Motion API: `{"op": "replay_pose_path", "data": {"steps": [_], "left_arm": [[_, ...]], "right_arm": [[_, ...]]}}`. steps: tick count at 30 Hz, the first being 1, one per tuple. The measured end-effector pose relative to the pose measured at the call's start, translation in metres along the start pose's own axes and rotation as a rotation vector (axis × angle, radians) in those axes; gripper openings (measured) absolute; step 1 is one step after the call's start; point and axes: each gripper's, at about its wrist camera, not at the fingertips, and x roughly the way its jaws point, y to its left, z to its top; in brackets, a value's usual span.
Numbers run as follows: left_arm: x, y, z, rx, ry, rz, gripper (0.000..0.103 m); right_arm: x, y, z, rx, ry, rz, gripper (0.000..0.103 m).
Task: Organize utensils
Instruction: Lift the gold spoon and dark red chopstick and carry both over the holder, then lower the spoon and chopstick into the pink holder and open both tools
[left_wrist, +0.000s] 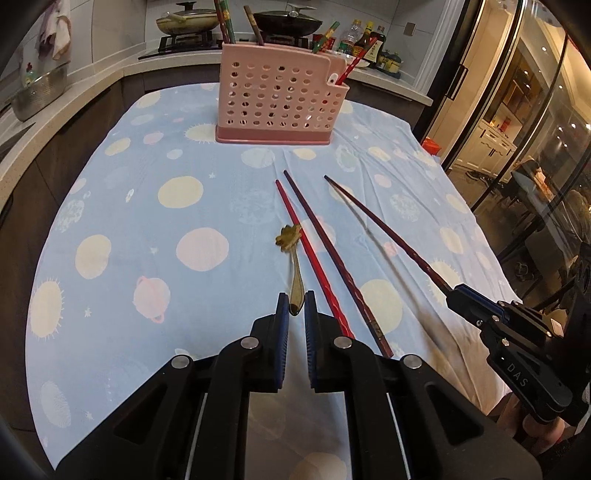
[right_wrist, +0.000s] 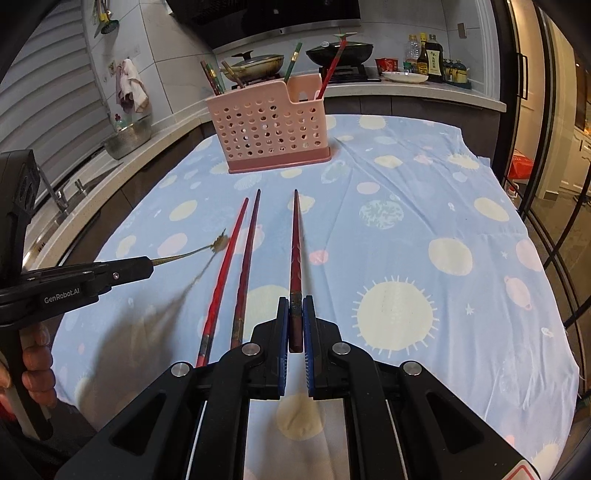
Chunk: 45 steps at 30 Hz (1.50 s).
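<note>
My left gripper (left_wrist: 296, 301) is shut on a small brass spoon (left_wrist: 291, 251) with a flower-shaped end, held above the cloth; it also shows in the right wrist view (right_wrist: 192, 254). My right gripper (right_wrist: 294, 308) is shut on a dark red chopstick (right_wrist: 295, 243), lifted and pointing forward, also seen in the left wrist view (left_wrist: 384, 232). A red chopstick (left_wrist: 310, 254) and a dark chopstick (left_wrist: 332, 254) lie side by side on the cloth. The pink perforated utensil holder (left_wrist: 277, 92) stands at the far end with several chopsticks in it.
The table carries a blue cloth with round patterns (left_wrist: 147, 221). Behind it runs a counter with a stove, pans (left_wrist: 284, 20) and sauce bottles (left_wrist: 365, 42). A metal bowl (left_wrist: 37, 96) and a sink are at the left. Glass doors stand at the right.
</note>
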Motion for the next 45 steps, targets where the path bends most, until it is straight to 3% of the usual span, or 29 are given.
{"op": "replay_pose_path", "data": {"steps": [2, 26, 45], "left_arm": [[-0.006, -0.001, 0.006, 0.003, -0.017, -0.007, 0.001], [-0.042, 0.01, 0.079, 0.02, -0.165, -0.007, 0.001], [-0.078, 0.008, 0.215, 0.091, -0.373, 0.022, 0.001]], "right_arm": [[-0.005, 0.0, 0.009, 0.004, -0.024, 0.006, 0.007], [-0.044, 0.015, 0.113, -0.028, -0.267, 0.041, 0.007], [-0.059, 0.03, 0.248, -0.045, -0.485, 0.097, 0.007]]}}
